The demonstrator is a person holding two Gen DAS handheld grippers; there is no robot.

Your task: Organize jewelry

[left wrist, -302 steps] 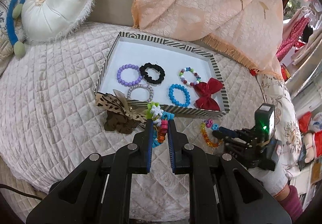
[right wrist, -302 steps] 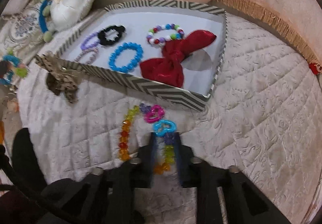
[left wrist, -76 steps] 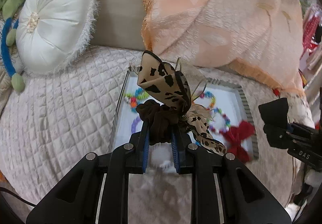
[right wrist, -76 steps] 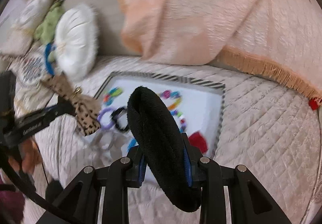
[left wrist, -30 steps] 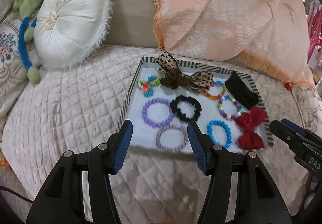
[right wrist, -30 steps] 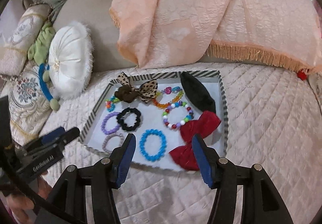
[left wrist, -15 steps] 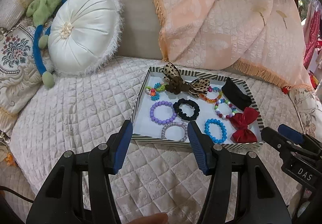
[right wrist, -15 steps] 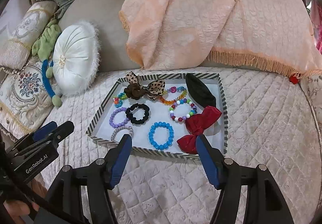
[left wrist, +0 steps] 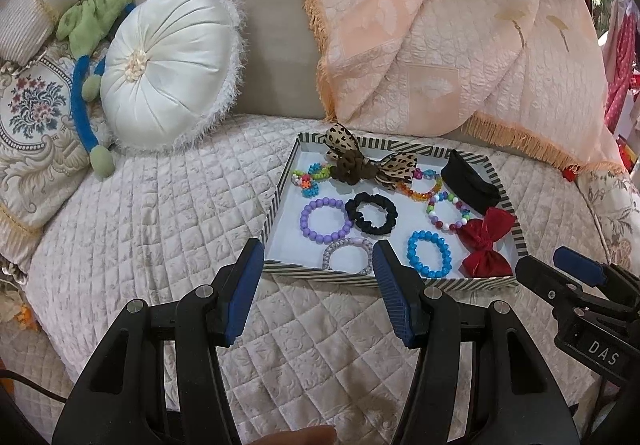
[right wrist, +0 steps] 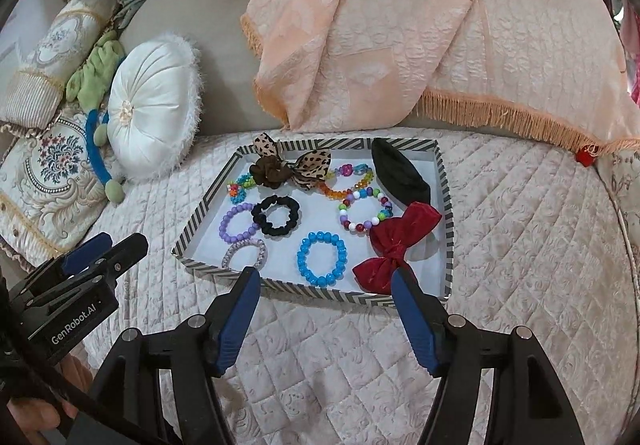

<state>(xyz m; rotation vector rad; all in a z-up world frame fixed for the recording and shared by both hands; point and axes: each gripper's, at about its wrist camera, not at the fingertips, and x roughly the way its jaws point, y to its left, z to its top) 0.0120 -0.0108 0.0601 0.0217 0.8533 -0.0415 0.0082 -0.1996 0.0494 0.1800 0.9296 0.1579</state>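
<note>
A striped tray [left wrist: 280,197] [right wrist: 446,221] lies on the quilted bed and holds several pieces: a leopard bow scrunchie [left wrist: 360,165] [right wrist: 288,169], a black headband [left wrist: 470,181] [right wrist: 400,171], a red bow [left wrist: 486,241] [right wrist: 396,245], a blue bead bracelet [left wrist: 428,253] [right wrist: 321,259], a purple bracelet [left wrist: 324,220] and a black scrunchie [left wrist: 371,213] [right wrist: 276,221]. My left gripper [left wrist: 318,249] is open and empty, before the tray's near edge. My right gripper [right wrist: 325,277] is open and empty, also short of the tray.
A round white cushion [left wrist: 168,69] [right wrist: 154,105] and a green and blue plush toy [left wrist: 86,57] lie at the left. A peach fringed throw [left wrist: 460,45] [right wrist: 420,25] hangs behind the tray. Embroidered pillows [right wrist: 48,165] lie at the far left.
Both grippers have drawn back from the tray, which looks smaller and farther. Earlier they let go of the leopard bow scrunchie and the black headband, which now lie in the tray.
</note>
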